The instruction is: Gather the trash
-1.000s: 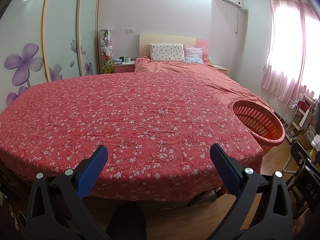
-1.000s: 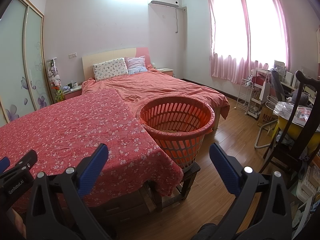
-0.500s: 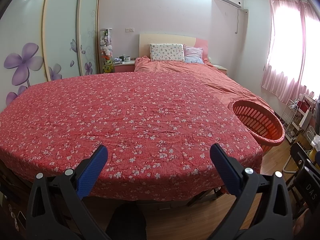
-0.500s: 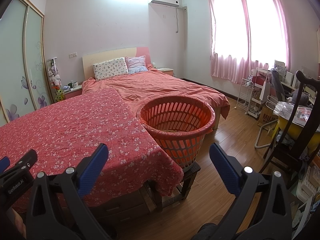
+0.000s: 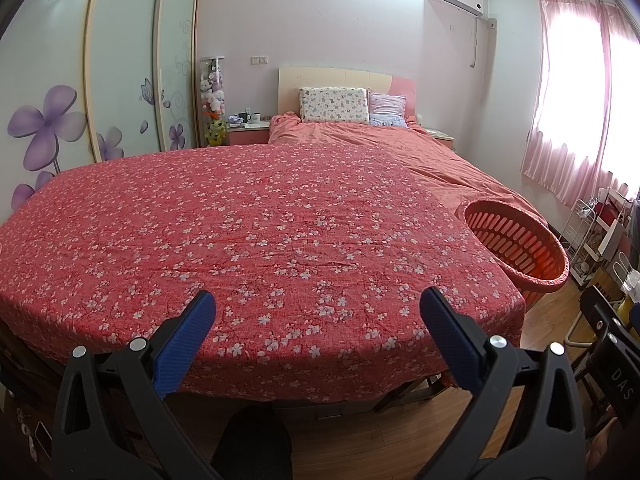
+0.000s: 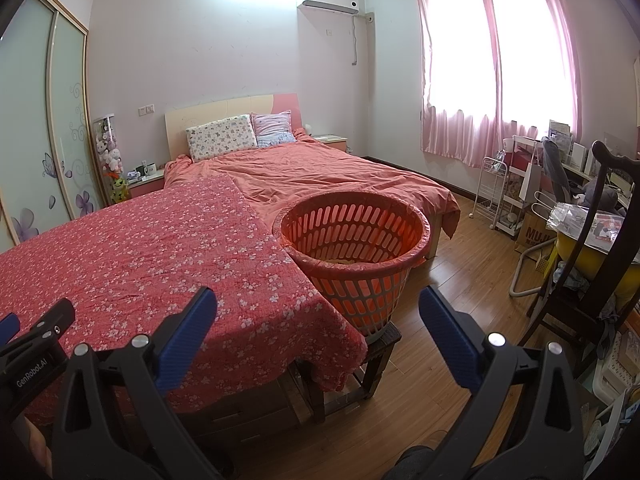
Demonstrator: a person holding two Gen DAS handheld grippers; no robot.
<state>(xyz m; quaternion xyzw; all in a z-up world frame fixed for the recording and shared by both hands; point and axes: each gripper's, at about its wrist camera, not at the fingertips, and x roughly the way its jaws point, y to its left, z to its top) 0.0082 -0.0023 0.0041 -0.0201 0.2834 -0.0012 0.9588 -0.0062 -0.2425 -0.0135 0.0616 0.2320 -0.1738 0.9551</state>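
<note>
An orange slotted plastic basket [image 6: 356, 248] stands on a low wooden stool at the right edge of the table; pale material lies at its bottom. It also shows in the left wrist view [image 5: 516, 246]. The table is covered by a red floral cloth [image 5: 248, 236], with no trash showing on it. My left gripper [image 5: 316, 320] is open and empty over the cloth's near edge. My right gripper [image 6: 318, 324] is open and empty, in front of the basket and the cloth's corner [image 6: 332, 344]. The left gripper's tip shows at the left in the right wrist view [image 6: 36, 332].
A bed [image 6: 320, 176] with a pink duvet and two pillows lies behind the table. A dark wooden chair [image 6: 588, 264], a white rack [image 6: 504, 188] and a cluttered desk stand at the right. A sliding-door wardrobe [image 5: 100, 80] is at the left. The floor is wood.
</note>
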